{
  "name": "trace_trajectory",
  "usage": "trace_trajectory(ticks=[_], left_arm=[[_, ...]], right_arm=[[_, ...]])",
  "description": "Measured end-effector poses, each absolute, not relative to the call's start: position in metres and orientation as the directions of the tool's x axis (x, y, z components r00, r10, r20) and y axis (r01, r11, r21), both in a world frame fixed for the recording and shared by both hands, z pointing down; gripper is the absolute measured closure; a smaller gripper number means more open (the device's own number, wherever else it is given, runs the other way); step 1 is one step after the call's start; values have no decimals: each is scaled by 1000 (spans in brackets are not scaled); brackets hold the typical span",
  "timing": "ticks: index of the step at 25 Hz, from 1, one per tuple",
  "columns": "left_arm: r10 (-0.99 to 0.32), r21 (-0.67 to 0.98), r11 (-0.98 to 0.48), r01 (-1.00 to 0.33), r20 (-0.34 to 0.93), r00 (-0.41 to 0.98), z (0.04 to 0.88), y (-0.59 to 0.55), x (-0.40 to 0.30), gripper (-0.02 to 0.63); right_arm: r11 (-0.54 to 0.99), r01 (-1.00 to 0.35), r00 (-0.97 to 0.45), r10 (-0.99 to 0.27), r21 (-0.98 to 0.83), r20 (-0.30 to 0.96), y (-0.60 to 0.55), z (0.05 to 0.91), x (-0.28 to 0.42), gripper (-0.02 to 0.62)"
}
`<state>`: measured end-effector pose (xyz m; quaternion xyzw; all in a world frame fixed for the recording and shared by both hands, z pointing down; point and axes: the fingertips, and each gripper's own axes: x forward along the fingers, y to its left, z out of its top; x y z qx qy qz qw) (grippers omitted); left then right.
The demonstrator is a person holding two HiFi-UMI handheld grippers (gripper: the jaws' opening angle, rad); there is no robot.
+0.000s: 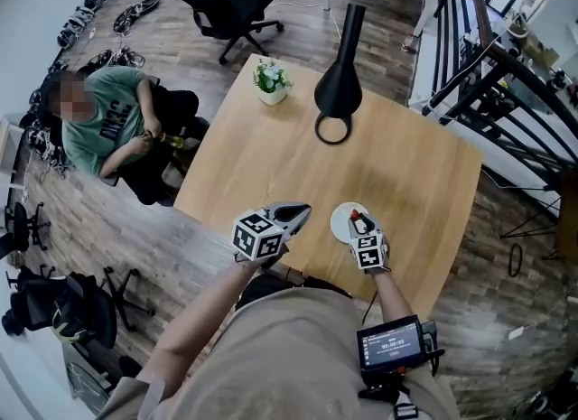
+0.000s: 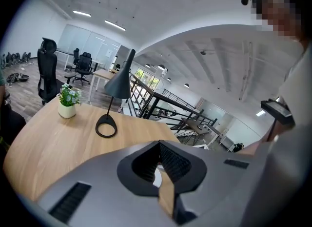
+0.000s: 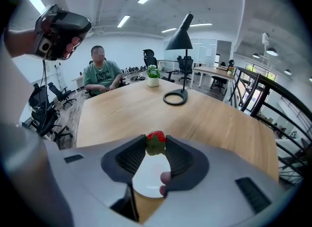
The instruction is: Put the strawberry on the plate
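Observation:
A red strawberry (image 3: 156,137) with a green cap is pinched between the tips of my right gripper (image 3: 156,144), which is shut on it. It hangs just above a small white plate (image 3: 147,179) near the front edge of the wooden table (image 1: 406,165). In the head view the strawberry (image 1: 358,220) and right gripper (image 1: 362,227) sit over the plate (image 1: 341,220). My left gripper (image 1: 302,211) hovers to the left of the plate with its jaws together and nothing between them; in its own view the left gripper (image 2: 159,145) points across the table.
A black desk lamp (image 1: 339,84) with a ring base and a small potted plant (image 1: 271,79) stand at the table's far side. A person (image 1: 108,120) sits at the left corner. Office chairs stand beyond; a black stair railing (image 1: 488,57) runs on the right.

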<state>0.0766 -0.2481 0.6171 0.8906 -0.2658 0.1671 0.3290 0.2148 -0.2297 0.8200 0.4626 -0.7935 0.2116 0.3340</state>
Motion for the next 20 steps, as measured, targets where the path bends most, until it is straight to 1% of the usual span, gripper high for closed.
trace_trajectory(ticks=[8, 13, 20], left_arm=[[-345, 500, -631, -594, 505, 791, 637, -240, 80, 604], [-322, 504, -636, -585, 516, 794, 638, -233, 86, 604], [-336, 505, -619, -602, 522, 784, 634, -228, 74, 604]], right_arm=[[442, -897, -307, -587, -21, 749, -216, 830, 247, 460], [443, -896, -273, -512, -22, 814, -209, 861, 255, 460], [489, -872, -256, -426, -17, 868, -208, 908, 240, 460]])
